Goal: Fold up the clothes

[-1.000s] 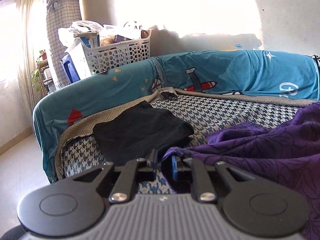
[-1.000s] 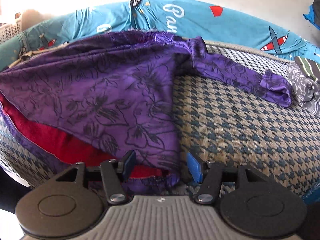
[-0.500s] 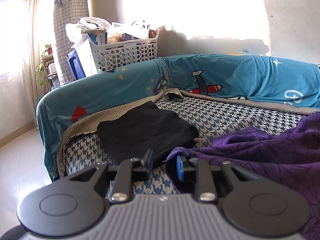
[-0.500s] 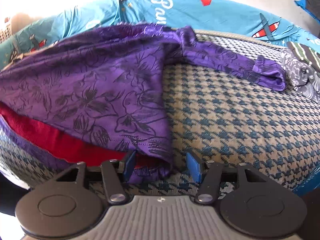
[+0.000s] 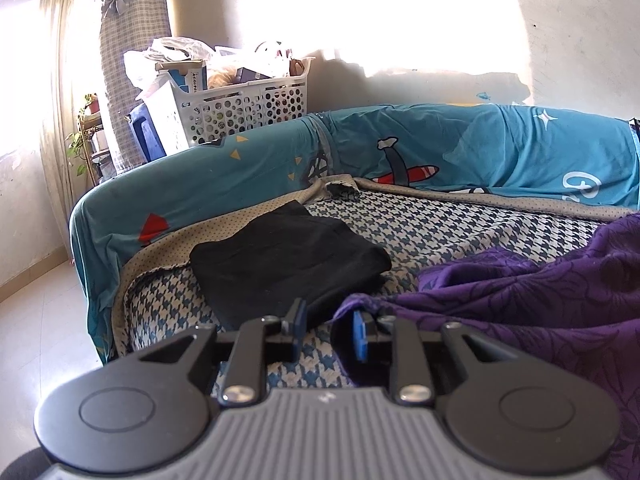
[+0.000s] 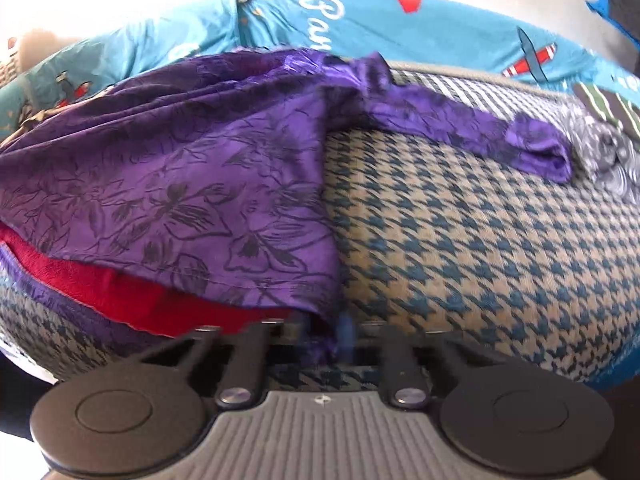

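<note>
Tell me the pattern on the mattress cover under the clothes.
Houndstooth, dark blue on beige, on the mattress cover; the right wrist view shows it best.

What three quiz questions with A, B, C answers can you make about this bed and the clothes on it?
1. Where is the white basket?
A. behind the bed's blue rail
B. on the black cloth
C. under the purple garment

2. What colour peeks out under the purple garment?
A. yellow
B. red
C. white

3. What are the right gripper fingers doing?
A. wide open
B. shut on the purple garment
C. shut on the striped cloth

Answers: 
1 A, the basket stands past the blue rail. 
2 B, a red cloth shows beneath the purple hem. 
3 B, the fingers meet with the purple hem bunched between them.
</note>
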`<state>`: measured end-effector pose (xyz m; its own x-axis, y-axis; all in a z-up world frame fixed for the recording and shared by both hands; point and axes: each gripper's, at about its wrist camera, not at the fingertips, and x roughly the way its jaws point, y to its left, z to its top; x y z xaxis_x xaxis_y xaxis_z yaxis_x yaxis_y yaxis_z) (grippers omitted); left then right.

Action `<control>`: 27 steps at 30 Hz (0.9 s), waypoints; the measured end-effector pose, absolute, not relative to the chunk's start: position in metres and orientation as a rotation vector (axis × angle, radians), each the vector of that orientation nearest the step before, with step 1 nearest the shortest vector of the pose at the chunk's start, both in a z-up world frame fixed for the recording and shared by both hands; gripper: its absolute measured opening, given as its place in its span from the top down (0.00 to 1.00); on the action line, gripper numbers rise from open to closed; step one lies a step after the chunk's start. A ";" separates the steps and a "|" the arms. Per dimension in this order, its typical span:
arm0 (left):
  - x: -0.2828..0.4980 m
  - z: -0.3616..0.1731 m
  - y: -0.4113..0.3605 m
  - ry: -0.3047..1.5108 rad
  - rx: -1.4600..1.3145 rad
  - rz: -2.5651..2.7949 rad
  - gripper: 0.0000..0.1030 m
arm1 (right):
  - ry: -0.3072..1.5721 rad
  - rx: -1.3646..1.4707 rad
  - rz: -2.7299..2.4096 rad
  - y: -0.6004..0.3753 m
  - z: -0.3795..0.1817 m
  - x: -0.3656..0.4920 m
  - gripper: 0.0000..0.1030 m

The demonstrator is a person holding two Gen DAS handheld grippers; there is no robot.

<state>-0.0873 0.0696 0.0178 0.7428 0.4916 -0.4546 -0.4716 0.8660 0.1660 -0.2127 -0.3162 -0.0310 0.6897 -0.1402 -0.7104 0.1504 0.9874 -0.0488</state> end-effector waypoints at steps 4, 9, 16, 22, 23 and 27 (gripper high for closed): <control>-0.091 0.019 0.070 0.517 0.032 0.510 0.78 | 0.675 0.030 -0.258 -0.323 -0.010 -0.227 0.99; -0.100 0.020 0.062 0.550 0.024 0.440 0.78 | 0.506 0.015 -0.411 -0.331 0.026 -0.250 0.99; -0.128 0.015 0.026 0.569 0.153 0.287 0.78 | 0.489 0.003 -0.576 -0.348 0.057 -0.256 0.99; -0.144 0.006 0.010 0.627 0.202 0.202 0.77 | 0.548 0.038 -0.612 -0.356 0.055 -0.255 0.84; -0.147 0.005 0.008 0.629 0.210 0.193 0.77 | 0.551 0.041 -0.619 -0.358 0.054 -0.256 0.78; -0.152 0.005 0.004 0.628 0.213 0.198 0.68 | 0.563 0.062 -0.631 -0.361 0.053 -0.260 0.66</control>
<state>-0.1518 0.0045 0.0047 0.7914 0.2469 -0.5591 -0.1186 0.9594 0.2559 -0.2595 -0.3606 0.0534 0.6634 -0.5415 -0.5165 0.5742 0.8109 -0.1126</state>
